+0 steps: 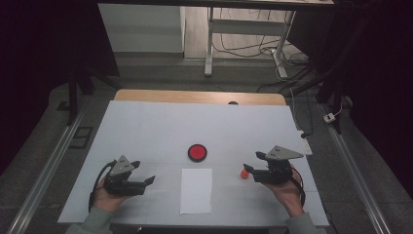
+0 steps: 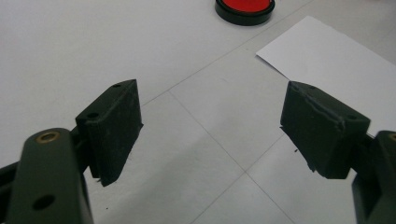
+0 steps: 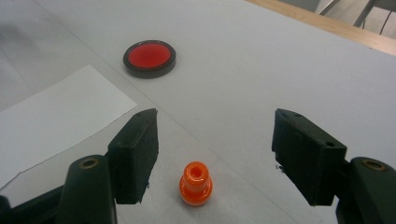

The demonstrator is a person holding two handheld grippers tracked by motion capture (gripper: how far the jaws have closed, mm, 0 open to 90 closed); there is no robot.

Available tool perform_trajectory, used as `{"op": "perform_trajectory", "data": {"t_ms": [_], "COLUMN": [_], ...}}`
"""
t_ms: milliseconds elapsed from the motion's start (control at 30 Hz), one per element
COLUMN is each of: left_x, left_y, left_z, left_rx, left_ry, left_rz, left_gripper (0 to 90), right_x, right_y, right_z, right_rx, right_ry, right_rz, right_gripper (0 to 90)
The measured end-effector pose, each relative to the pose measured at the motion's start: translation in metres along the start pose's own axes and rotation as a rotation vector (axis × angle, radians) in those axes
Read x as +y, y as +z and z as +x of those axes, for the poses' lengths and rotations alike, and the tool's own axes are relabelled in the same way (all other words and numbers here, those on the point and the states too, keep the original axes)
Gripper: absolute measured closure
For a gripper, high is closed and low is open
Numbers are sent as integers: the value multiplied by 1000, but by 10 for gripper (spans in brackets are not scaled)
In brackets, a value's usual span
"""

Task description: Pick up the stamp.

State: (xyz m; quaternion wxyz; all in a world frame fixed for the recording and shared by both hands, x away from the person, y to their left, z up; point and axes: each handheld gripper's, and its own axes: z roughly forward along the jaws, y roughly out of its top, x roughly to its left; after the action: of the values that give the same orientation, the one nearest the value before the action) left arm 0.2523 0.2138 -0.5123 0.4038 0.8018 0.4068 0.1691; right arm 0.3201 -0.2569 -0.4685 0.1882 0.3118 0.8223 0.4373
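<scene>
small orange knob [image 3: 195, 183] upright on the table [image 3: 261, 60], between right gripper [image 3: 215, 158] jaws, untouched | jaws wide apart, holding nothing | knob glossy plastic, round, waisted, hollow top | left gripper [image 2: 210, 135] wide apart, holding nothing

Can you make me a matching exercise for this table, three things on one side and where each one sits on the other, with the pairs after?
Things:
1. orange stamp
2. red ink pad
3. white paper sheet

Places:
A. flat on the mat, between the two hands
B. upright between the open right tongs, untouched
C. beyond the sheet's far edge, mid-table

Pairs: 1-B, 2-C, 3-A
</scene>
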Motion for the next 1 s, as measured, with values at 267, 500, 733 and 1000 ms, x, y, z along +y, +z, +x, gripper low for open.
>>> {"op": "perform_trajectory", "data": {"t_ms": [267,500,733,1000], "left_x": [0,-1,-2,-2], "left_y": [1,1,1,0], "left_z": [0,1,1,2], "left_rx": [1,0,-3,5], "left_ry": [-6,-10,-14,-12], "left_rz": [0,6,8,0], "left_gripper": [207,207,206,207], "right_x": [0,-2,-11,-16], "right_y": [14,28,30,32], "right_z": [-1,3,7,7], "right_rx": [-2,11,11,-8], "right_ry": [-5,-13,-17,-35], "right_rz": [134,185,210,208], "right_gripper": [329,383,449,594]}}
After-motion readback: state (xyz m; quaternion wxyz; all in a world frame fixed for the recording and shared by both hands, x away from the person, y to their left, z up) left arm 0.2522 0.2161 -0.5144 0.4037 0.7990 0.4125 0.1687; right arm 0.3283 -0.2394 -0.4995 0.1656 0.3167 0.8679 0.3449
